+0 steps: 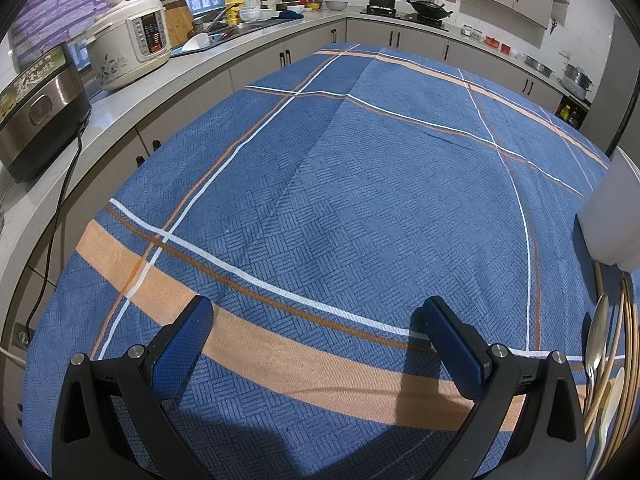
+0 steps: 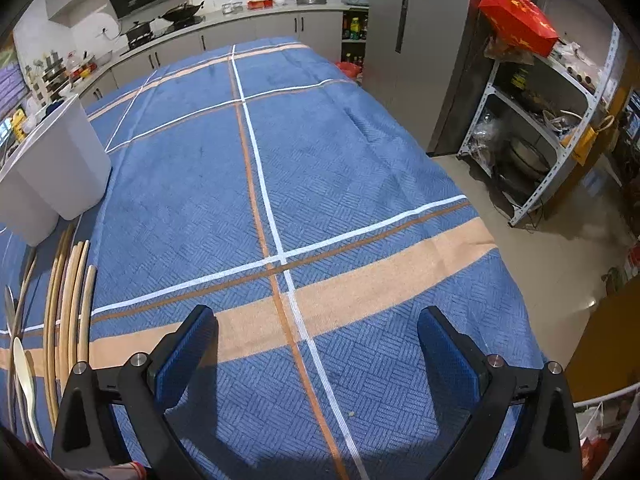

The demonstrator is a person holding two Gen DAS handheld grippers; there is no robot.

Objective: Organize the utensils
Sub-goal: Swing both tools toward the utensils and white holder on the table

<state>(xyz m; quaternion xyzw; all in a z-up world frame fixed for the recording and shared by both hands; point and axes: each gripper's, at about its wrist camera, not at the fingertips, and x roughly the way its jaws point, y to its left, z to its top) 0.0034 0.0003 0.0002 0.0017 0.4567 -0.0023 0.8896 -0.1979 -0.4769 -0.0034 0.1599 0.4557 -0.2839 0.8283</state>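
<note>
Both of your grippers, left gripper (image 1: 316,336) and right gripper (image 2: 318,346), hover with fingers spread and empty over the tabletop (image 2: 320,160). Nothing is picked yet; chopsticks (image 2: 72,300) and spoons (image 1: 597,332) lie beside the white container (image 2: 60,160). Reach toward them next.

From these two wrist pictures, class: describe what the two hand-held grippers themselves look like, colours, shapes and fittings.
Both look alike. The left gripper has two flat, blue, finely textured fingers on black angular arms with triangular cut-outs, joined by round silver pins. The right gripper has the same blue fingers, black arms and silver pins. No cables or markings show on either, and no hand or sleeve is clearly visible.
</note>
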